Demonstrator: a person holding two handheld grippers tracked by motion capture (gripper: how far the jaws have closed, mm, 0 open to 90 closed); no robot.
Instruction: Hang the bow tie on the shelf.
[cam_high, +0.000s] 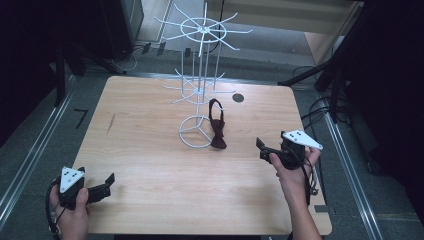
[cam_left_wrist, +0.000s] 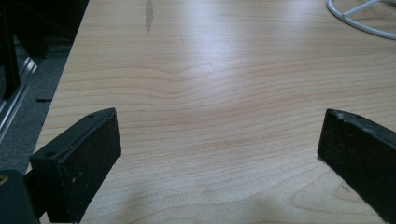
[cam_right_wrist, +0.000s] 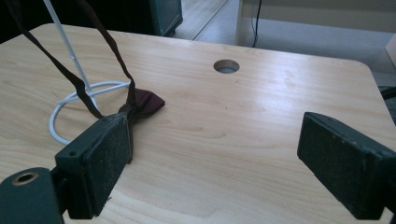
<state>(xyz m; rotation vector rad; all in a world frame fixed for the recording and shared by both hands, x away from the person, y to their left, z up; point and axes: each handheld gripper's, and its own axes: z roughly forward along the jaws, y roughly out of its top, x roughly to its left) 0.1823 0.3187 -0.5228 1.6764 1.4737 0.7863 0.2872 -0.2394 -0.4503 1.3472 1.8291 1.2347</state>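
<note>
Both black two-jaw grippers, left (cam_high: 102, 186) and right (cam_high: 265, 148), rested near, jaws spread and empty; dark maroon bow tie (cam_high: 217, 134) hung from white wire rack (cam_high: 199, 80), apparently for display.

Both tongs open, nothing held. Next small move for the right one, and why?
Probably ease the right tongs forward-left toward the dark maroon bow tie. Its strap loops over a low arm of the white wire display rack, the bow resting on the light wooden table beside the rack's base ring. The right tongs are open, empty and nearer to it than the left tongs.
</note>
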